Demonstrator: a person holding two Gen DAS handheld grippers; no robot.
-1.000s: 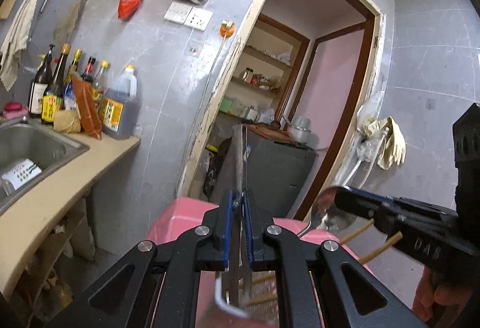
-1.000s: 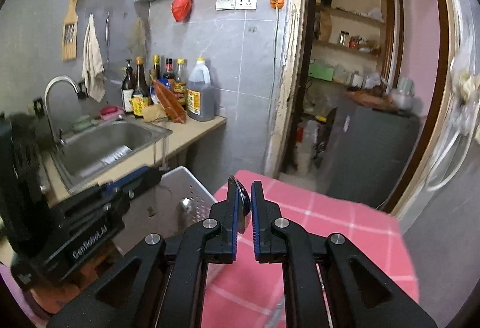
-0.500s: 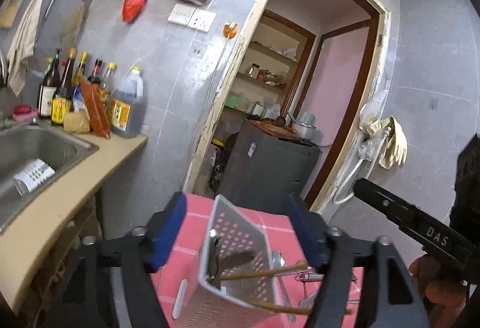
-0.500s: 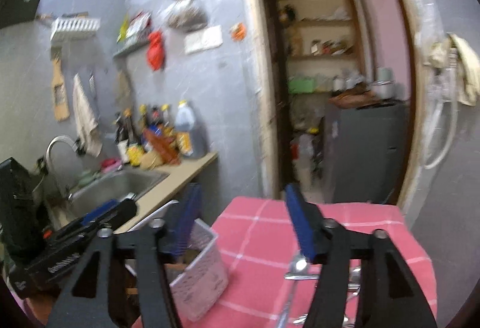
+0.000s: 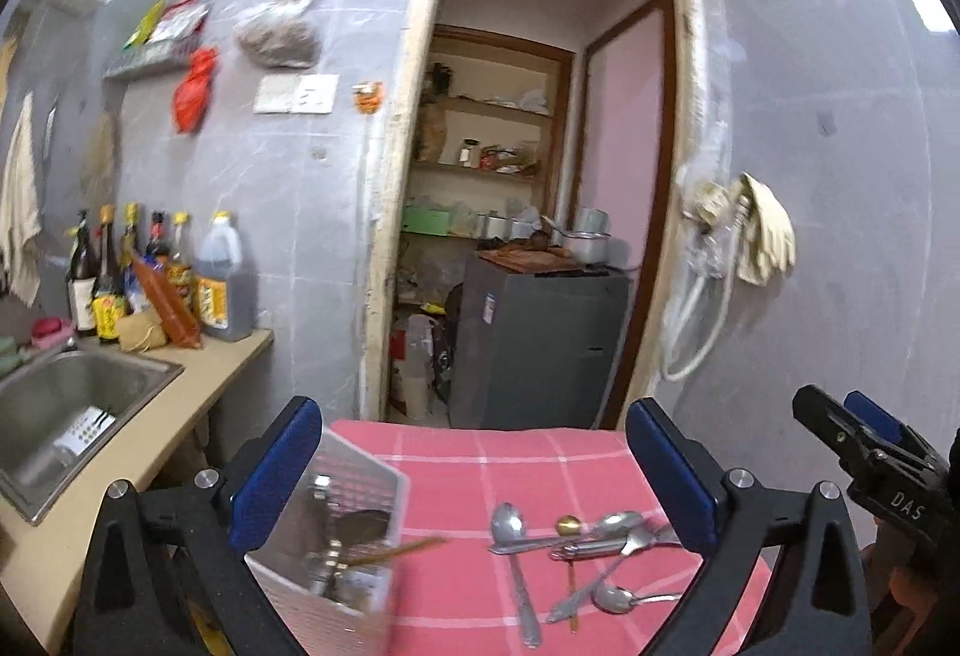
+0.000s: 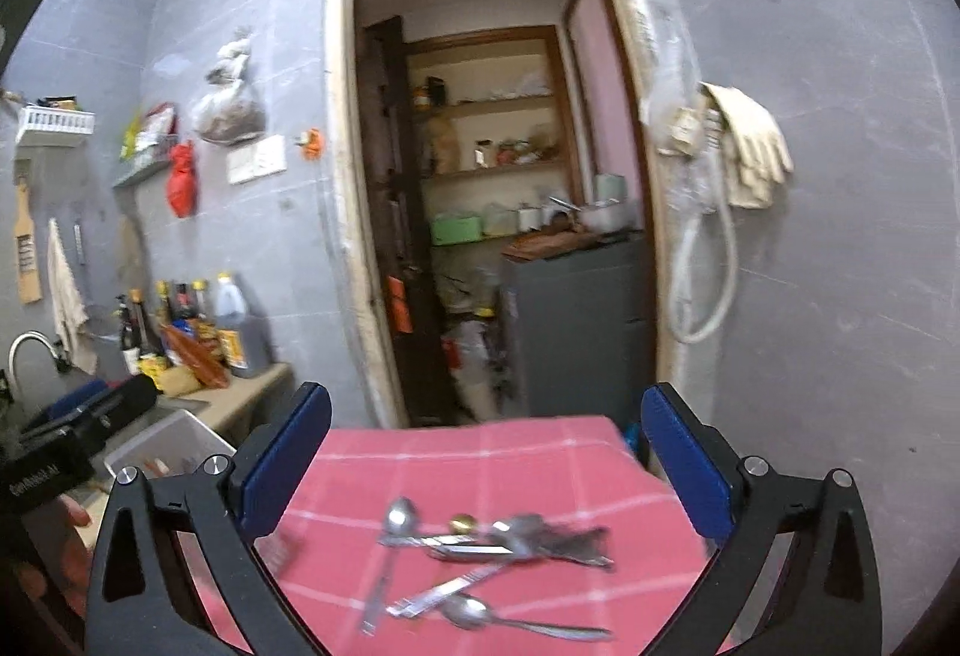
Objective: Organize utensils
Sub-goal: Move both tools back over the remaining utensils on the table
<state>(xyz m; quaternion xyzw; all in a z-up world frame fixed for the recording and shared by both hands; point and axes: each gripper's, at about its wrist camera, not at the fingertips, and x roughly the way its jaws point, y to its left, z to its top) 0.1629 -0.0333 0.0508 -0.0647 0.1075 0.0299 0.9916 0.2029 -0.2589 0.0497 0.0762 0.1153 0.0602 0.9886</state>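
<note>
On the pink checked bench [image 5: 456, 452], loose spoons [image 5: 600, 536] lie beside a white utensil basket [image 5: 360, 482]. Left tongs [image 5: 480, 476] and right tongs [image 6: 492, 464] are both opening, nothing between them.

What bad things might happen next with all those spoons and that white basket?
The spoons lie tangled in a pile on the pink cloth, so a claw may lift two at once or knock one off the table. The white basket sits at the table's left edge with chopsticks sticking out, so a bump might tip it.
</note>
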